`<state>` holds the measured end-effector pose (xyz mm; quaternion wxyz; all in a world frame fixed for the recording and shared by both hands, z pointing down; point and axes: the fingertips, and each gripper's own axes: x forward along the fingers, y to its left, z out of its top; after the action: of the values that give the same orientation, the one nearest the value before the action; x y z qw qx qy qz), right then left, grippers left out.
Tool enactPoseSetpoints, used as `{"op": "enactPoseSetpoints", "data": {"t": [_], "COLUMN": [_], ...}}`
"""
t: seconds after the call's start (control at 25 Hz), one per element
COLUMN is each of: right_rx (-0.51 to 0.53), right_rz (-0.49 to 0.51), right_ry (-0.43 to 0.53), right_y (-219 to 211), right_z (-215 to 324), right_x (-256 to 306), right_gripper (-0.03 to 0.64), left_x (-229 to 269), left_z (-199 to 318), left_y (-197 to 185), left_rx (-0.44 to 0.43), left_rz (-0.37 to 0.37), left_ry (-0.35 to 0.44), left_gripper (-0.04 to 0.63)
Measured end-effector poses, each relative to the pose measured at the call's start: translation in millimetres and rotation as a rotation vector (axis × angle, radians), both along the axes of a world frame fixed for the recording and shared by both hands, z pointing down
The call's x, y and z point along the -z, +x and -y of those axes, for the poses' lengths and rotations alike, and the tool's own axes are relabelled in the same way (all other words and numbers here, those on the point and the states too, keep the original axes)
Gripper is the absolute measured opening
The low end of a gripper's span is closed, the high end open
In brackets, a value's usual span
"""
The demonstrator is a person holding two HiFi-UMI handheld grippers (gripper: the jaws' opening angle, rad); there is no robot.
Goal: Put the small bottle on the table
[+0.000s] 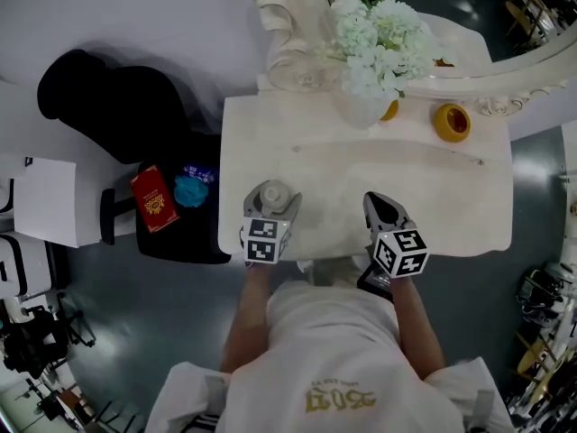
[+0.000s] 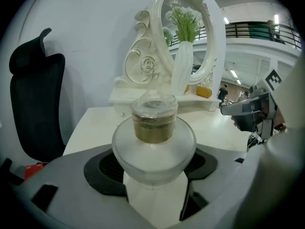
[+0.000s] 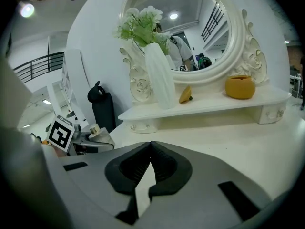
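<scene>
The small bottle (image 2: 155,142) is frosted glass with a gold neck and a clear cap. It stands upright between the jaws of my left gripper (image 1: 270,207), which is shut on its body, over the near left part of the white dressing table (image 1: 451,197). From the head view the small bottle (image 1: 272,194) shows just past the marker cube. Whether its base touches the tabletop is hidden. My right gripper (image 1: 383,211) hovers over the table's near right part, shut and holding nothing; the right gripper view shows the left gripper (image 3: 88,137) and the bottle (image 3: 97,133) at its left.
A white vase of flowers (image 1: 370,39), an oval mirror (image 3: 181,32), a small orange pot (image 1: 452,121) and a yellow piece (image 3: 186,94) sit on the raised back shelf. A black chair (image 1: 108,102) and a black stool with a red box (image 1: 154,198) stand left of the table.
</scene>
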<state>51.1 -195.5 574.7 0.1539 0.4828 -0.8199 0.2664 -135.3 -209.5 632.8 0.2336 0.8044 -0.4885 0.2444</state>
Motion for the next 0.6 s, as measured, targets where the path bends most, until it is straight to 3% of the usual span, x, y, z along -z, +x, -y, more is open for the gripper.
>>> {"op": "enactPoseSetpoints", "data": {"t": [0.6], "right_rx": [0.044], "right_rz": [0.012], "right_ry": [-0.064], "right_y": [-8], "right_z": [29], "right_x": [-27], "right_gripper": [0.012], "left_x": [-20], "left_z": [34], "left_y": [15], "left_rx": [-0.046], "left_rz": [0.043], "left_ry": [-0.020], "left_gripper": [0.347]}}
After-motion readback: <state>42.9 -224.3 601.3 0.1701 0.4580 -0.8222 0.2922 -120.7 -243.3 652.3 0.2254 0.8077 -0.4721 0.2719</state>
